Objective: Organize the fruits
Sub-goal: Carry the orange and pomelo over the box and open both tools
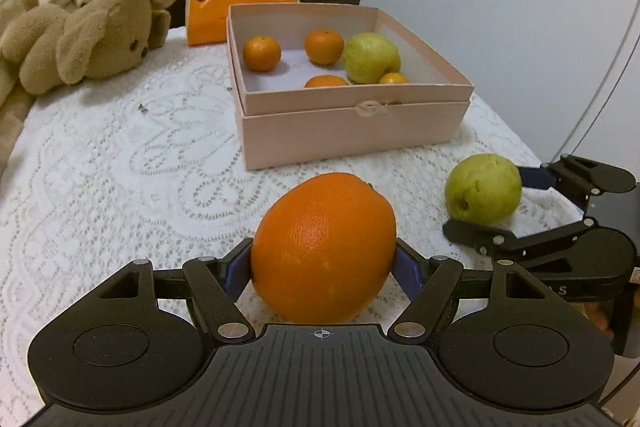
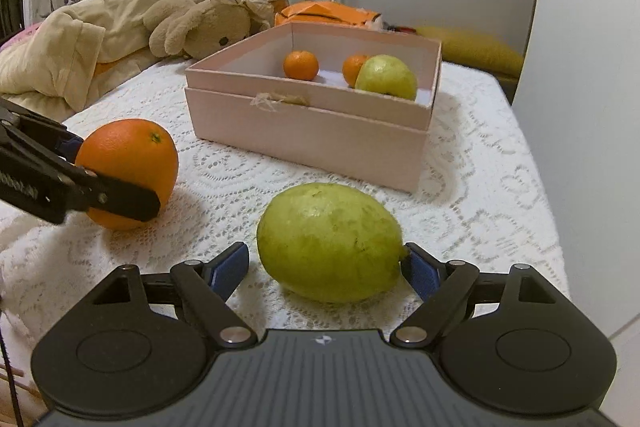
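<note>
Left wrist view: your left gripper is clamped on the orange, both blue pads pressed to its sides, and it sits low over the lace cloth. The box lies straight ahead of the fingers, open side up, with small oranges and one green fruit already inside. Off to the right, the guava rests on the cloth between the fingers of your right gripper. Right wrist view: your right gripper stands apart around the guava; the right pad looks to be touching its end, the left pad shows a clear gap, so no grip yet. The guava's long axis runs across the jaws, pad to pad. The box is ahead and slightly left. Judgement: the left hand is the one loaded and lined up with the box, so its carry forward comes first.
</note>
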